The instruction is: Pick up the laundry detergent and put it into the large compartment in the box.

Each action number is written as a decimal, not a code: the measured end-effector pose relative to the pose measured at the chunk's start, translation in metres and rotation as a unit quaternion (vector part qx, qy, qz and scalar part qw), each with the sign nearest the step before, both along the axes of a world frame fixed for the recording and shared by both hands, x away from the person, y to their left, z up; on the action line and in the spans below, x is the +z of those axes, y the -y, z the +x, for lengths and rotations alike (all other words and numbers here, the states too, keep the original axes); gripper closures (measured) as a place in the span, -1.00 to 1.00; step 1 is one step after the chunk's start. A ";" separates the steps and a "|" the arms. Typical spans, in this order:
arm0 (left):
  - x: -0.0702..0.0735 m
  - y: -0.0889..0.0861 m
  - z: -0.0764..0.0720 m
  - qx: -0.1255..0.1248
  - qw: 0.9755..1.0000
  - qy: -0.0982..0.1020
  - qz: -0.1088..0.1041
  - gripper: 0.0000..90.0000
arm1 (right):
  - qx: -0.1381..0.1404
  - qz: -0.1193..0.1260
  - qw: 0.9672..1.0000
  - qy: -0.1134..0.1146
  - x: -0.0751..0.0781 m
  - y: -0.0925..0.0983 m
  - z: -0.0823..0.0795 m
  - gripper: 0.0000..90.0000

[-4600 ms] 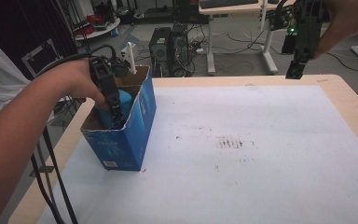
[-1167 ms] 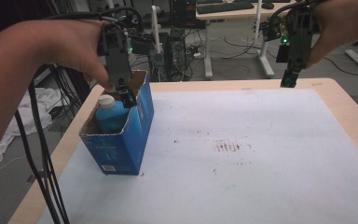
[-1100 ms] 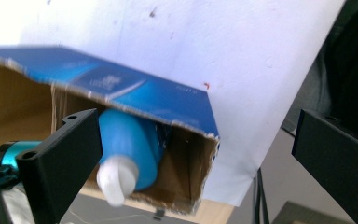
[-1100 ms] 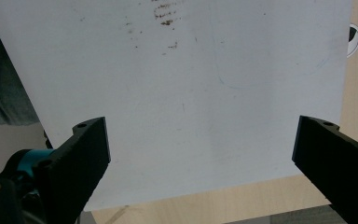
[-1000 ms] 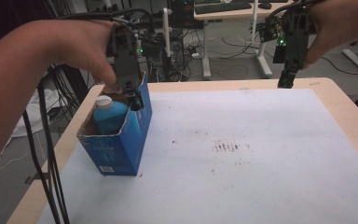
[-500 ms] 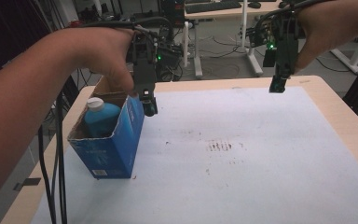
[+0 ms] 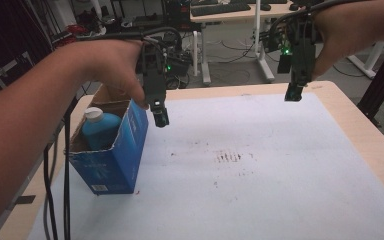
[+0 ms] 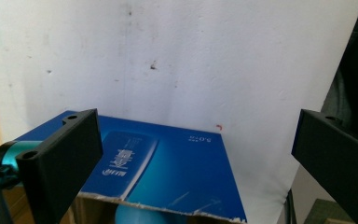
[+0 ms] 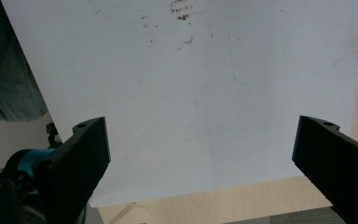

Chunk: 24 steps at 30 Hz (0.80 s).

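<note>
A blue bottle (image 7: 100, 131) stands in an open blue box (image 7: 122, 160) at the white mat's (image 7: 260, 190) left edge, the left gripper (image 7: 160, 118) hangs just beside the box's top, and the right gripper (image 7: 293, 95) hovers over the far right corner.

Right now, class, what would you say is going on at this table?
A person holds a gripper in each hand above a white-covered table. The left gripper hangs open and empty beside a blue box with a blue bottle standing inside. The right gripper, also open, hovers over the far right edge.
</note>
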<state>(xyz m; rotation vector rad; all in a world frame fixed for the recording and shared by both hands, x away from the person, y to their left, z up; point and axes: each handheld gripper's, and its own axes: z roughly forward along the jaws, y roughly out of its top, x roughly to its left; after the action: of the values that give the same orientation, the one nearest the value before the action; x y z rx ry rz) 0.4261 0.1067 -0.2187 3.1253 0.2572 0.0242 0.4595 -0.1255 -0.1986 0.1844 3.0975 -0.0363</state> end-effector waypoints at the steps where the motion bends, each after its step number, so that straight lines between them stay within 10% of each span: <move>1: -0.002 0.001 0.000 0.000 1.000 -0.002 -0.004 -0.96 | 0.000 0.000 1.000 -0.002 0.000 0.000 0.000 -0.93; 24: -0.012 0.002 -0.003 -0.004 1.000 -0.008 -0.002 -0.96 | 0.006 0.005 1.000 -0.001 0.000 -0.001 0.005 -0.93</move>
<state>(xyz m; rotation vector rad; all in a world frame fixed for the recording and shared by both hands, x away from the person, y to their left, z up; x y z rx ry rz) 0.4229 0.1043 -0.2307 3.1243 0.2445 -0.0021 0.4644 -0.1242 -0.1989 0.1666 3.1005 -0.0208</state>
